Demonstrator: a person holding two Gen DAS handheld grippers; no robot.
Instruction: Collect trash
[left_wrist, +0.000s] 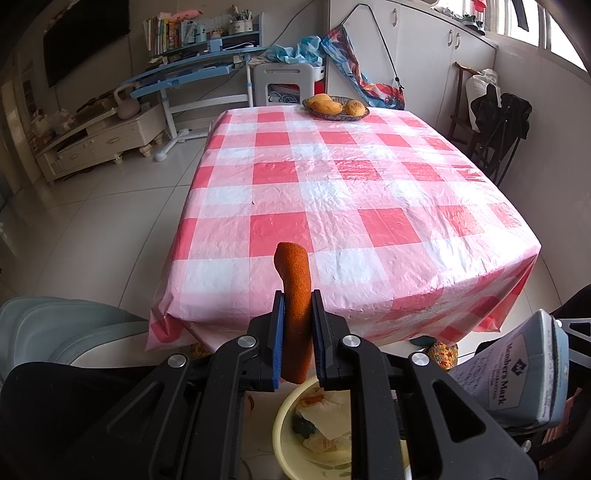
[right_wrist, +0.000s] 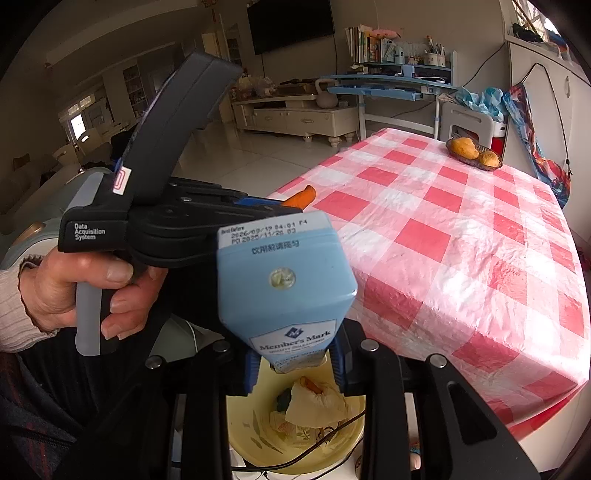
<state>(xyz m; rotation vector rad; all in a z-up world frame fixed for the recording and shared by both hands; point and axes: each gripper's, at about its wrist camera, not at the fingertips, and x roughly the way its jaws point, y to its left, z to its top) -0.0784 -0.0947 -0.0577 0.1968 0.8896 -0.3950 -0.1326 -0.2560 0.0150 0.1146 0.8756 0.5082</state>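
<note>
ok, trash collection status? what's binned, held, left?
Done: the yellow basin already holds crumpled wrappers, and the checked tablecloth shows only the fruit basket.
In hand: left hand-held gripper clamps an orange peel strip; right hand-held gripper grips the blue carton, both above the basin.
Left: drop both in.

"Member's Mark" and "Best Before 2026/09/19" on blue carton (right_wrist: 284, 280); "Data Acquisition System" on left tongs (right_wrist: 291, 201).
</note>
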